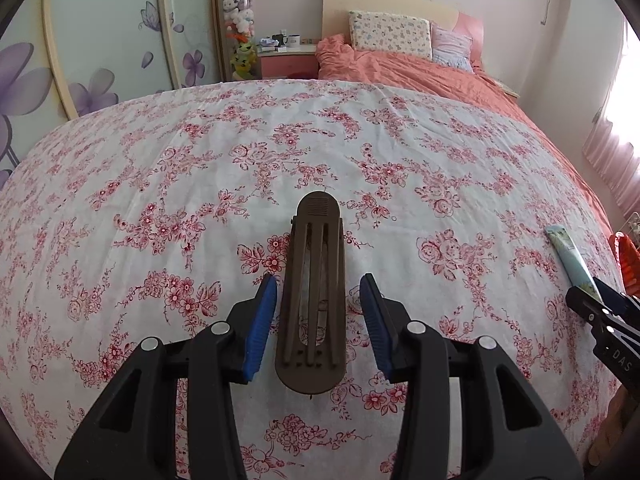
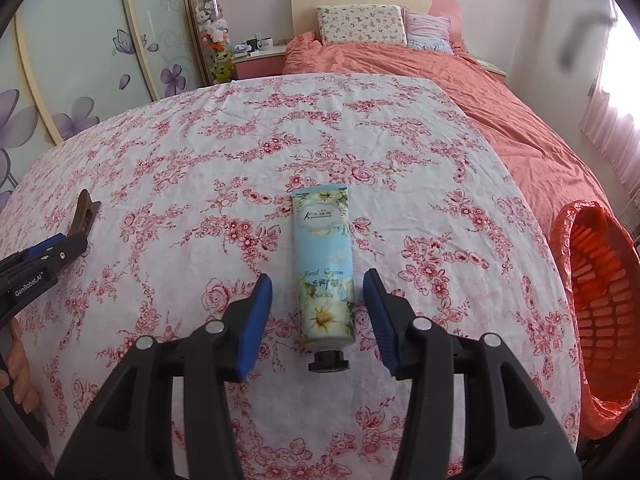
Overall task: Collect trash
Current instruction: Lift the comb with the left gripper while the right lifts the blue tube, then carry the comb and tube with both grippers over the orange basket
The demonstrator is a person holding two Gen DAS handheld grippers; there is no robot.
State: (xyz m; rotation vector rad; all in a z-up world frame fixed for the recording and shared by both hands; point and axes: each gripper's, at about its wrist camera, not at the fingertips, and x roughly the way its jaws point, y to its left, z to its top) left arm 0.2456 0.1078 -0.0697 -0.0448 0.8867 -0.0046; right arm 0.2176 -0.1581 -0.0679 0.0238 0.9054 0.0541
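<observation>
Left gripper jaws apart, brown hair clip lying between blue pads, pads not touching it; right gripper same deal round hand cream tube, gaps both sides; both items flat on floral tablecloth; orange basket off right edge, partly cut off; bed beyond far edge.

The hand cream tube reads "Hand Cream" beneath a "K" logo. "GenRobot.AI" is printed on the left gripper; "DAS" shows on the right gripper.
</observation>
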